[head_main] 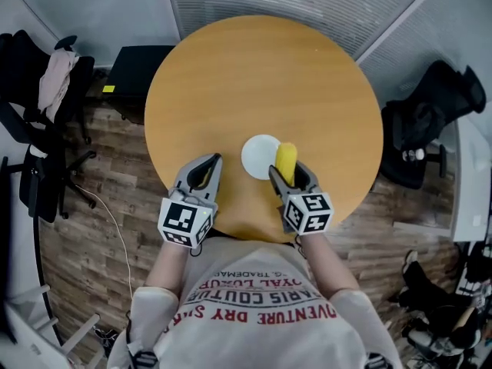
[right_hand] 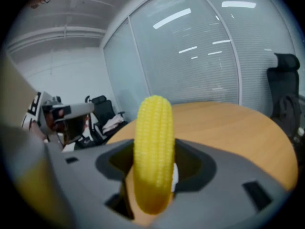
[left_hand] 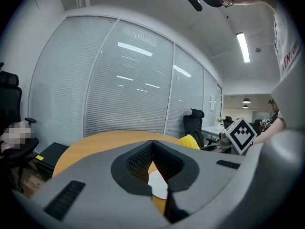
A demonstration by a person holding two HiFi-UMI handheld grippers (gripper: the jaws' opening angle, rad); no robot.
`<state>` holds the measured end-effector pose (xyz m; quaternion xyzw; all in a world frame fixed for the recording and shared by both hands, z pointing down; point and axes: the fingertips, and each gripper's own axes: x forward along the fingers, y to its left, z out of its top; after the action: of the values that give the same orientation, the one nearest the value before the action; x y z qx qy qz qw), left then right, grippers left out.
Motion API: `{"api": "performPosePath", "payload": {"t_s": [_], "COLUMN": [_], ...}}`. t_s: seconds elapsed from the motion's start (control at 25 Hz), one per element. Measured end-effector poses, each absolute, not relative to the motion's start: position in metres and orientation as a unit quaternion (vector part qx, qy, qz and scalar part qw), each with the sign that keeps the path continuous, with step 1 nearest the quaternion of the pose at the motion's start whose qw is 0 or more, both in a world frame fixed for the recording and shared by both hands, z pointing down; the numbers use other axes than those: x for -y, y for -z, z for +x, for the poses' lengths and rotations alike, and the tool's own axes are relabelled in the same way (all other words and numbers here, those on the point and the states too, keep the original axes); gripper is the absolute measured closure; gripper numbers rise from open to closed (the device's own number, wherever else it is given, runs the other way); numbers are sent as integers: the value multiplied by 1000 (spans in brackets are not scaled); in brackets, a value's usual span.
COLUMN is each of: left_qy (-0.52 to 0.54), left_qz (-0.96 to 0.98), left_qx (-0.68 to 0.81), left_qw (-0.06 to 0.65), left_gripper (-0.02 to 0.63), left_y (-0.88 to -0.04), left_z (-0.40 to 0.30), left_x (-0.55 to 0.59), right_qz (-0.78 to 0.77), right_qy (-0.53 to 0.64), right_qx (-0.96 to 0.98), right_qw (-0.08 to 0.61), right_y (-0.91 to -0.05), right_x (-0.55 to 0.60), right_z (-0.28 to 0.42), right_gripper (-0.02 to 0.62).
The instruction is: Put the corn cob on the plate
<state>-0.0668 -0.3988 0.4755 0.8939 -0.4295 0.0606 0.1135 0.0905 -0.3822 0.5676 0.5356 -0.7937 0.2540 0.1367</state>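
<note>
Corn cob [right_hand: 153, 151] clamped in right gripper [head_main: 290, 178] by plate [head_main: 256, 154].

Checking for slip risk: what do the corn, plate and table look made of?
Corn: likely a plastic replica, very uniform yellow kernels with slight sheen. Plate: plain white, smooth; ceramic or plastic, unclear. Table: wood-look top, probably matte laminate, even orange-tan.

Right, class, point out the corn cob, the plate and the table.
corn cob [right_hand: 153, 151]: right gripper view, middle of its kernels.
plate [head_main: 257, 154]: head view, bare white centre.
table [head_main: 261, 75]: head view, bare wooden top.
</note>
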Motion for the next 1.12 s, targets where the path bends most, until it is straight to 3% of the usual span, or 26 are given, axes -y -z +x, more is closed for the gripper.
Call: {"api": "performPosePath", "payload": {"t_s": [0.64,1.12], "left_qy": [-100,-113], "left_qz": [877,874], "left_qx": [434,432], "left_qw": [178,191], "left_gripper": [572,572], "left_y": [-547,-560], "left_z": [-98,-100], "left_x": [424,431], "right_qz": [500,492], "right_qy": [-302,-329], "right_qx": [756,731], "right_qw": [296,340], "right_y": [-701,-725], "right_x": [423,434], "right_z": [74,70], "right_gripper": [328,327]}}
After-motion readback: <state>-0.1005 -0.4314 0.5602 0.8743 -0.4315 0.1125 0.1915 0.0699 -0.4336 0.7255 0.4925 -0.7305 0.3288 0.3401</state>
